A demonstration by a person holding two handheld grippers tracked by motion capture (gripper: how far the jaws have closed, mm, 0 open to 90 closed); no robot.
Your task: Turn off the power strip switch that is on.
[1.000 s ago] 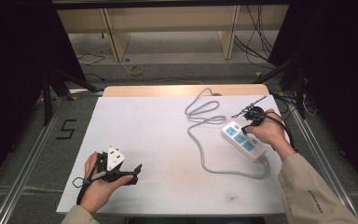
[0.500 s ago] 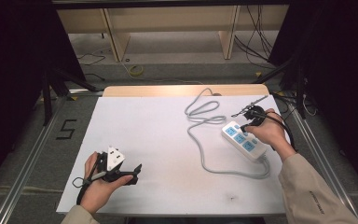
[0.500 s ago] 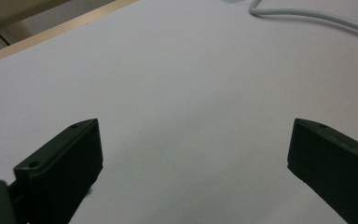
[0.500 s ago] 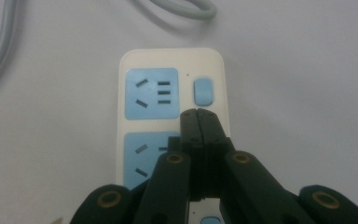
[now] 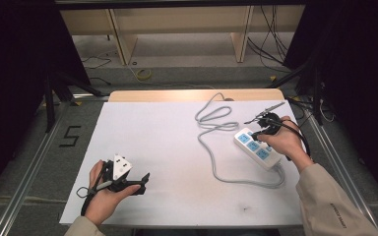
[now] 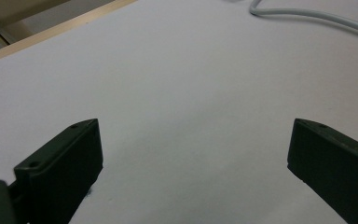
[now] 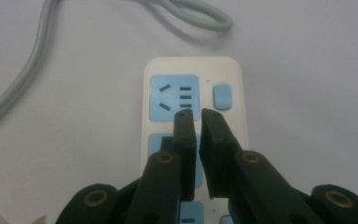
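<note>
While the right hand-held gripper (image 7: 195, 114) is held over the power strip (image 5: 257, 148) by the person's right hand (image 5: 281, 140), its jaws are seen in the right gripper view almost together, with a thin gap and nothing between them; they have just been opening slightly. The tips are poised above the strip's white face, just beside the topmost blue socket (image 7: 174, 97) and near the small blue switch (image 7: 223, 95); whether they touch the plastic cannot be told. The right forearm, in a beige sleeve (image 5: 329, 201), is brought in from the lower right corner of the high view. No readable lettering is seen on the strip. A grey cord (image 5: 215, 118) is looped from the strip across the white counter (image 5: 177, 147). Well apart, at the near left, the left hand-held gripper (image 5: 134, 183) is rested low on the counter in the left hand (image 5: 103, 191), its jaws spread wide apart and empty. A "5" (image 5: 70, 136) is marked on the floor to the left.
</note>
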